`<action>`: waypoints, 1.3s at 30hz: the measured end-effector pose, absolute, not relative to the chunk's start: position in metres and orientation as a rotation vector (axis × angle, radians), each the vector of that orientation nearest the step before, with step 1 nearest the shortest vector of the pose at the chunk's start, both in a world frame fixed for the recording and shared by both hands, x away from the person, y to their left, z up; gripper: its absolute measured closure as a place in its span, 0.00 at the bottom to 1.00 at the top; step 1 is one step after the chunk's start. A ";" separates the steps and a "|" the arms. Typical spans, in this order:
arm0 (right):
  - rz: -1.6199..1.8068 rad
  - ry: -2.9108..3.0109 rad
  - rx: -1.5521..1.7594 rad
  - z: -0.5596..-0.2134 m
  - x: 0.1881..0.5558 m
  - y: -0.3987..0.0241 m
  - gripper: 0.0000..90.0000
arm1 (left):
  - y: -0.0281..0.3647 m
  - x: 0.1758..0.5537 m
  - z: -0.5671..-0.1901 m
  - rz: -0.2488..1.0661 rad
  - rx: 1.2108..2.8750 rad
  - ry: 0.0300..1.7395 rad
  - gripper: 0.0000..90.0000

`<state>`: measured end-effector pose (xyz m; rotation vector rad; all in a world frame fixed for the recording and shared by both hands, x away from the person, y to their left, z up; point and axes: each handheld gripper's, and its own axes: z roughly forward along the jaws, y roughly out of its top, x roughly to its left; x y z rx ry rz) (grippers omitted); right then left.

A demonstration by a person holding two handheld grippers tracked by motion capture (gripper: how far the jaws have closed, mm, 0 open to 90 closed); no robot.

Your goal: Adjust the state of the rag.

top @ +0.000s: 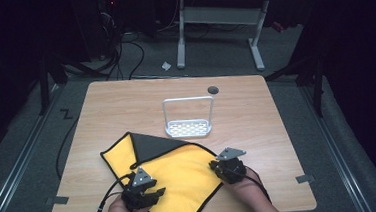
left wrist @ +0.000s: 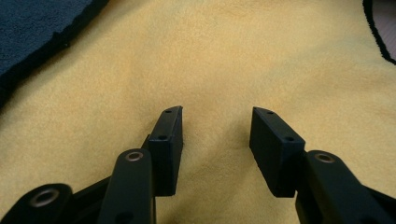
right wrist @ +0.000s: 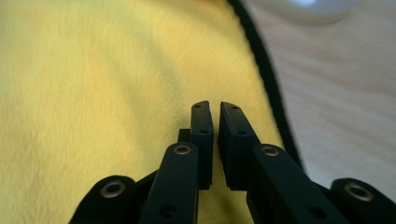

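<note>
A yellow cloth (top: 183, 174) with a black hem lies on the near half of the wooden table (top: 258, 131). Its far corner is folded over and shows a dark grey side (top: 151, 143). My left gripper (top: 157, 193) hovers low over the cloth's near left part, and in the left gripper view its jaws (left wrist: 217, 112) stand open above bare yellow cloth (left wrist: 224, 56), the grey fold (left wrist: 32, 23) at upper left. My right gripper (top: 215, 165) sits at the cloth's right edge. Its jaws (right wrist: 214, 105) are shut just inside the black hem (right wrist: 266, 74), with nothing visible between the tips.
A white wire rack (top: 188, 128) with a perforated base and a tall hoop stands mid-table beyond the cloth. A round cable hole (top: 213, 89) sits near the far edge. Bare wood (right wrist: 341, 93) lies to the right of the cloth. Cables trail off the near left edge.
</note>
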<state>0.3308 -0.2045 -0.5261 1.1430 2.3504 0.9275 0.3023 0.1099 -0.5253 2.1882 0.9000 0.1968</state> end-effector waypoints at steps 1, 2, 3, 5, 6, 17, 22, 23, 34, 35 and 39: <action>0.919 2.354 1.143 -0.526 0.330 -0.205 0.96 | 0.109 0.302 -0.525 0.198 2.192 0.899 0.61; 0.910 2.352 1.148 -0.525 0.330 -0.207 0.97 | 0.108 0.302 -0.525 0.195 2.191 0.898 0.60; 0.904 2.342 1.156 -0.525 0.331 -0.210 0.98 | 0.107 0.303 -0.525 0.174 2.183 0.897 0.60; 0.900 2.315 1.186 -0.526 0.336 -0.219 0.98 | 0.099 0.303 -0.526 0.082 2.163 0.869 0.60; 0.884 2.293 1.206 -0.526 0.339 -0.224 0.98 | 0.093 0.302 -0.527 0.042 2.156 0.848 0.60; 0.861 2.151 1.306 -0.520 0.358 -0.256 0.86 | 0.145 0.330 -0.505 0.319 2.033 0.965 0.64; 0.930 2.263 1.206 -0.516 0.330 -0.235 0.88 | 0.171 0.353 -0.519 0.428 2.098 1.136 0.83; 0.929 2.293 1.186 -0.517 0.326 -0.231 0.90 | 0.172 0.355 -0.523 0.411 2.119 1.152 0.86; 0.820 2.205 1.288 -0.525 0.344 -0.263 0.93 | 0.126 0.308 -0.524 0.189 2.188 0.937 0.89; 0.814 2.182 1.315 -0.525 0.350 -0.270 0.93 | 0.118 0.304 -0.524 0.152 2.202 0.897 0.88; 0.766 2.120 1.327 -0.526 0.362 -0.287 0.93 | 0.094 0.295 -0.523 0.078 2.227 0.806 0.85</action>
